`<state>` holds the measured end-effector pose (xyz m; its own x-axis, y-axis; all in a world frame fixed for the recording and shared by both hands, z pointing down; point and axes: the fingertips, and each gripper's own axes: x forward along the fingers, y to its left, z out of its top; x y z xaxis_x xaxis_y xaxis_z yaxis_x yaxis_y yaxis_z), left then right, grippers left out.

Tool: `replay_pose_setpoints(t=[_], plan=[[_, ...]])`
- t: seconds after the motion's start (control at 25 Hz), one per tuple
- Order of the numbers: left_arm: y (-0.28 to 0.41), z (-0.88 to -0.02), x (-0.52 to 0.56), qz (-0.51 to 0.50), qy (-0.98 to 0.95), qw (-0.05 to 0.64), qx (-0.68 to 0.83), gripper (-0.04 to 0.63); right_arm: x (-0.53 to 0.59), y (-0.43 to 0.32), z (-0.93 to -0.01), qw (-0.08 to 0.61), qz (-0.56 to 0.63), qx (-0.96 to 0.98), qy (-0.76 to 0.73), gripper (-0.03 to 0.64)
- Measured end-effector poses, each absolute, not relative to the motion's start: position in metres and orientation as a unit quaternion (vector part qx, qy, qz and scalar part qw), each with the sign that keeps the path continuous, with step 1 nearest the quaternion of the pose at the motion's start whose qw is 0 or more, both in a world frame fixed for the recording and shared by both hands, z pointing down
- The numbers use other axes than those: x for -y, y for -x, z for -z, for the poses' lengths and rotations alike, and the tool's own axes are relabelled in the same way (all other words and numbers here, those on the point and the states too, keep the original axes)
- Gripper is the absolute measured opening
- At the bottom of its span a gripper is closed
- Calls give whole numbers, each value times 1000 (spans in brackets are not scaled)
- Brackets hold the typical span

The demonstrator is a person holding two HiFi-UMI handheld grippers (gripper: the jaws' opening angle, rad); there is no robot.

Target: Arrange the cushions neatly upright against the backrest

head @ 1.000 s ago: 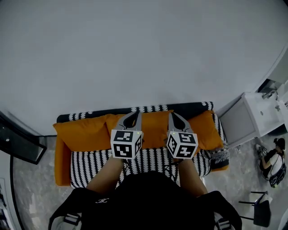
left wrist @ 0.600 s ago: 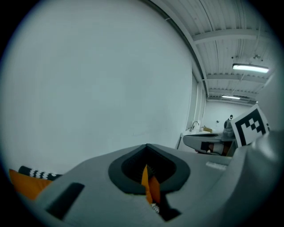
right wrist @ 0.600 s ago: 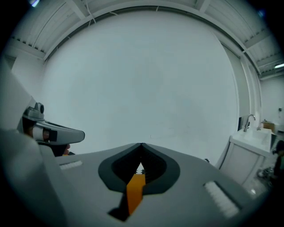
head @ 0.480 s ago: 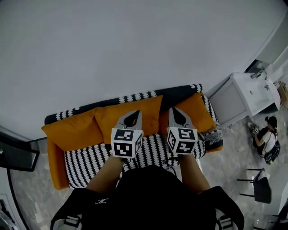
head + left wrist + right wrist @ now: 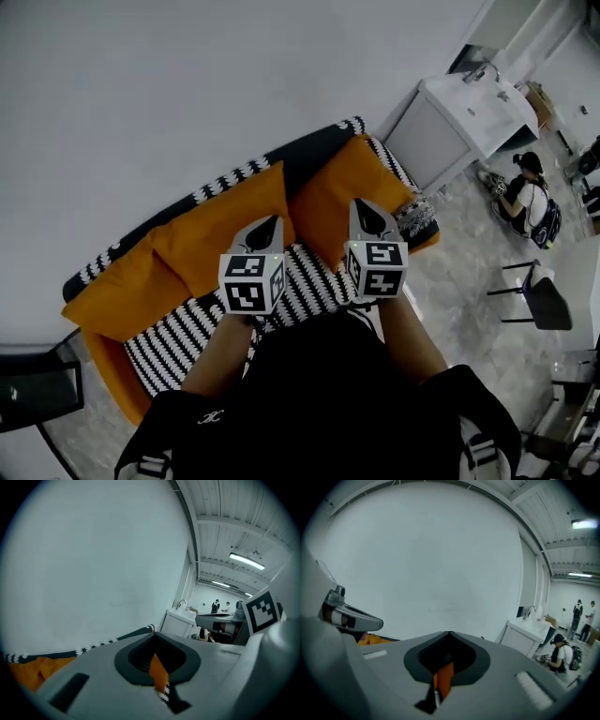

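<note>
the left tongs (image 5: 270, 223) are closed, tips together with nothing gripped, poised over the middle orange cushion (image 5: 211, 251). the right tongs (image 5: 361, 204) are likewise closed and empty, over the right orange cushion (image 5: 323, 211). both cushions lean against the sofa backrest (image 5: 309, 155) just beyond the tips; whether the tips touch them cannot be told.

staged hall set: sofa (image 5: 173, 336), sink cabinet (image 5: 439, 133), strip lights (image 5: 247, 561)
</note>
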<state>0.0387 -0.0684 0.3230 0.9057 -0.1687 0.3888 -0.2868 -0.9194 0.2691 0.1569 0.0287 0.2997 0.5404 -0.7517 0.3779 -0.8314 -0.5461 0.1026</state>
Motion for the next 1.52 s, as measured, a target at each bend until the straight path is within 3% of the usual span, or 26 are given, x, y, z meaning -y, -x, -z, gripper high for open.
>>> replay_pose_setpoints(t=[0.36, 0.6, 0.88, 1.12, 1.36, 1.52], plan=[[-97, -353, 43, -219, -954, 159, 130, 9, -61, -237, -338, 156, -171, 437, -869, 8], [-187, -385, 27, -232, -939, 159, 198, 9, -72, -340, -380, 145, -202, 492, -834, 20], [-307, -410, -3, -230, -911, 212, 269, 9, -87, -466, -424, 185, -235, 555, -777, 29], [-326, -459, -9, -243, -876, 274, 314, 9, -85, -516, -463, 165, -279, 579, -748, 49], [-295, -544, -6, -204, -800, 429, 367, 132, -77, -544, -529, 198, -334, 595, -703, 130], [-267, -614, 6, -221, -773, 445, 395, 219, -61, -557, -568, 227, -343, 592, -693, 161]])
